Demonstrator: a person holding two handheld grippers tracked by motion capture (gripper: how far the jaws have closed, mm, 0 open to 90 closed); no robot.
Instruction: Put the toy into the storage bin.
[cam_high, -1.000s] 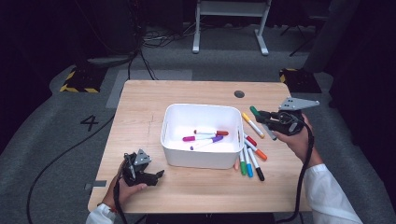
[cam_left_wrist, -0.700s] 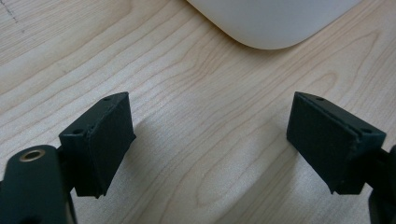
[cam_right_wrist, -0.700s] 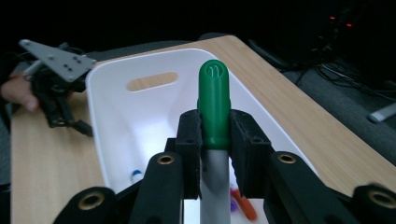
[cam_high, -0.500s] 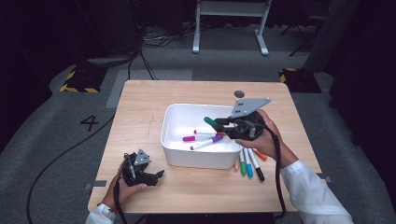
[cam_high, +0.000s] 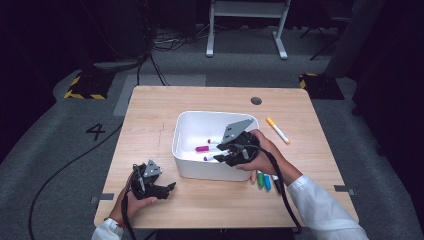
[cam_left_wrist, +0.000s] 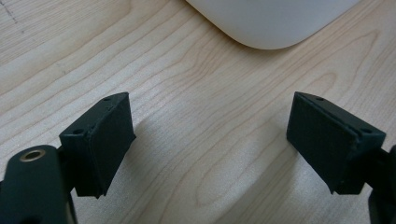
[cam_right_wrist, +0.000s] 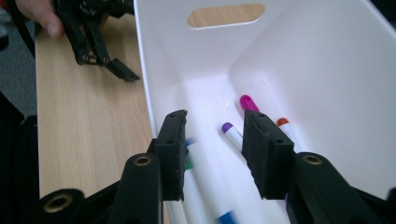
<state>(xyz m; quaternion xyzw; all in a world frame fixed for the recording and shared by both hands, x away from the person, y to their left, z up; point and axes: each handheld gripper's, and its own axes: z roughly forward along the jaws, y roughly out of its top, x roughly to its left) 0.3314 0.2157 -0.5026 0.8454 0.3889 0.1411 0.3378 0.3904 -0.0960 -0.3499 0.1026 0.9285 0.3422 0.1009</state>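
Observation:
A white bin (cam_high: 200, 116) stands mid-table. My right gripper (cam_high: 223, 152) reaches down into it from the right, jaws open with nothing between them (cam_right_wrist: 215, 126). Just under its jaws is a blurred white marker with a green end (cam_right_wrist: 198, 163). On the bin floor (cam_right_wrist: 317, 60) lie a purple-capped marker (cam_right_wrist: 231, 132), a magenta one (cam_right_wrist: 246, 101) and an orange-capped one (cam_right_wrist: 285, 125). My left gripper (cam_high: 167, 189) rests open on the wood at the front left, its jaws (cam_left_wrist: 210, 116) wide apart and facing the bin's corner (cam_left_wrist: 271, 18).
A yellow marker (cam_high: 277, 130) lies right of the bin. Green (cam_high: 260, 179) and blue (cam_high: 267, 182) markers lie by the bin's front right corner, partly under the right forearm. A dark round hole (cam_high: 256, 100) sits near the table's far edge.
My right gripper carried a green-capped marker from the right side of the table to the bin, lowered into it and opened. The left gripper has stayed put.

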